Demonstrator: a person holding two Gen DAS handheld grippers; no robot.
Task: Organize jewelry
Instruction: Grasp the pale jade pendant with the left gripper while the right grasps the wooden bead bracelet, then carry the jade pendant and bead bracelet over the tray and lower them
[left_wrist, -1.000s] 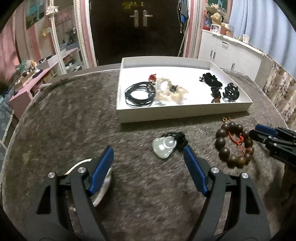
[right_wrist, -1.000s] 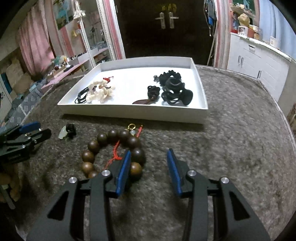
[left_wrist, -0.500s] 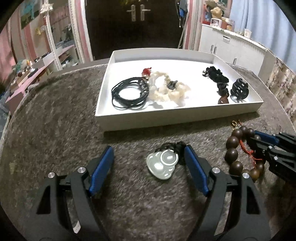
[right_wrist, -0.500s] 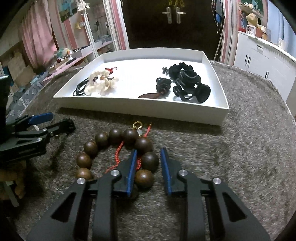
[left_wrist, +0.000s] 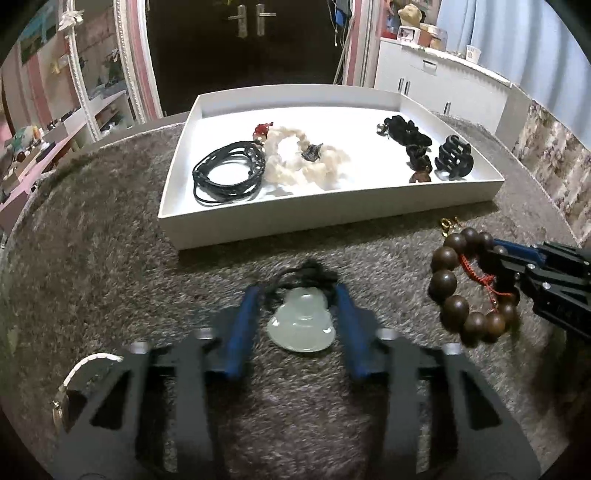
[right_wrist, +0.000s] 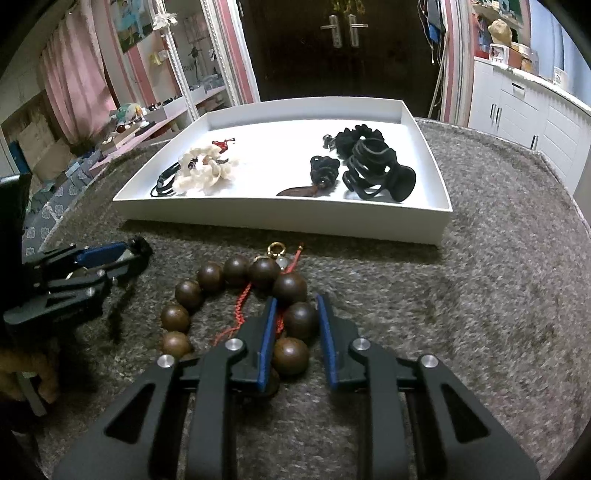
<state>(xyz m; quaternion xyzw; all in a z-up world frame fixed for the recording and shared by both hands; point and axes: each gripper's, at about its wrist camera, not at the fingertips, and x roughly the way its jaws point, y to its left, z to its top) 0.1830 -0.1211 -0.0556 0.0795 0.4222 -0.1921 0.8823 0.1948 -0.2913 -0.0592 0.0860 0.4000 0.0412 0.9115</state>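
A pale jade pendant (left_wrist: 301, 323) with a black cord lies on the grey carpeted table. My left gripper (left_wrist: 297, 299) has its blue fingers close on either side of it, narrowed but blurred. A brown wooden bead bracelet (right_wrist: 236, 295) with red cord lies to the right; it also shows in the left wrist view (left_wrist: 467, 284). My right gripper (right_wrist: 293, 308) straddles one side of the bracelet, with beads between its fingers and a small gap each side. A white tray (left_wrist: 332, 218) behind holds jewelry.
The tray (right_wrist: 280, 218) holds a black cord coil (left_wrist: 229, 173), a cream bead bracelet (left_wrist: 303, 162), a black hair claw (right_wrist: 380, 177) and black scrunchies (left_wrist: 406, 129). A white cord loop (left_wrist: 88, 363) lies at the left. White cabinets stand at the right, pink shelves at the left.
My left gripper moved forward over the pendant and its fingers narrowed around it. My right gripper advanced onto the bracelet and narrowed around the beads.
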